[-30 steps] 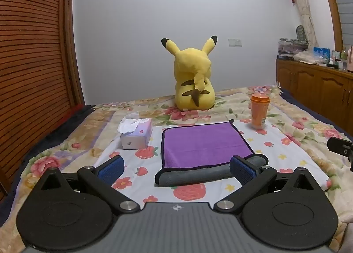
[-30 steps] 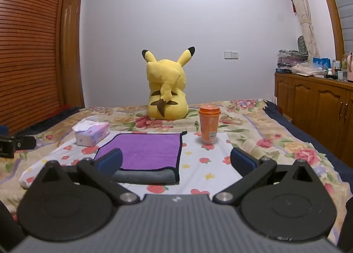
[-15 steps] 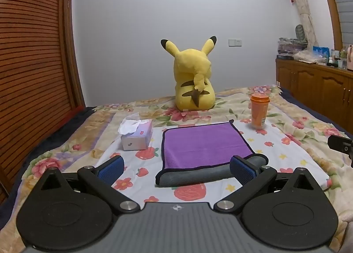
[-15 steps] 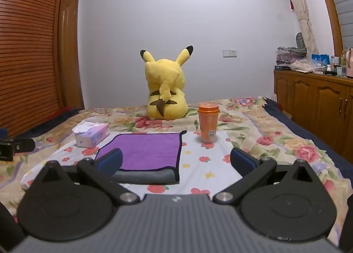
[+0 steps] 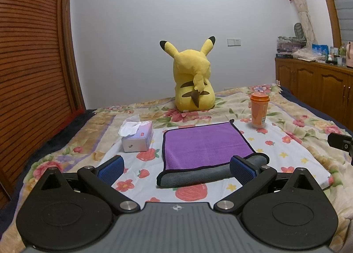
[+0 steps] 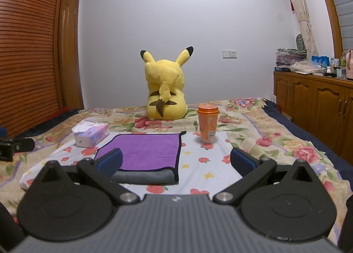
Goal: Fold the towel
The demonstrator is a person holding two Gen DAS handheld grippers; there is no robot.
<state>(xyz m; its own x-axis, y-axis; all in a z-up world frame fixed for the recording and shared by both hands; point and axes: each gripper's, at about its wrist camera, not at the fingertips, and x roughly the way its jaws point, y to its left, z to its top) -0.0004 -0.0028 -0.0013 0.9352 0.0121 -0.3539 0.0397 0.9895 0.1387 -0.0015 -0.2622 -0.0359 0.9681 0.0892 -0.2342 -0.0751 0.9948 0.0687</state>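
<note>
1. Left wrist view: the left gripper [image 5: 176, 168] is spread wide and holds nothing, hovering low over the bed [image 5: 293, 142]. The towel [image 5: 205, 142] lies flat just ahead, purple side up, its near edge turned back in a grey roll. A tissue box [image 5: 138, 137] sits close beside the towel's left edge, an orange cup [image 5: 259, 109] stands off its far right corner, and a plush toy [image 5: 193, 78] sits well behind.

2. Right wrist view: the right gripper [image 6: 176, 161] is likewise wide apart and empty. The towel [image 6: 145, 151] lies ahead and to its left, so its left finger overlaps the near grey edge in the picture; whether it touches cannot be told. The cup [image 6: 207, 126] stands just beyond the towel's far right corner.

3. Judged from this, the grasp has not begun. Each gripper should probably take one near corner, pinching the whole rolled edge rather than the top layer only, then lift both evenly and carry them toward the far edge, staying clear of the cup and tissue box.
</note>
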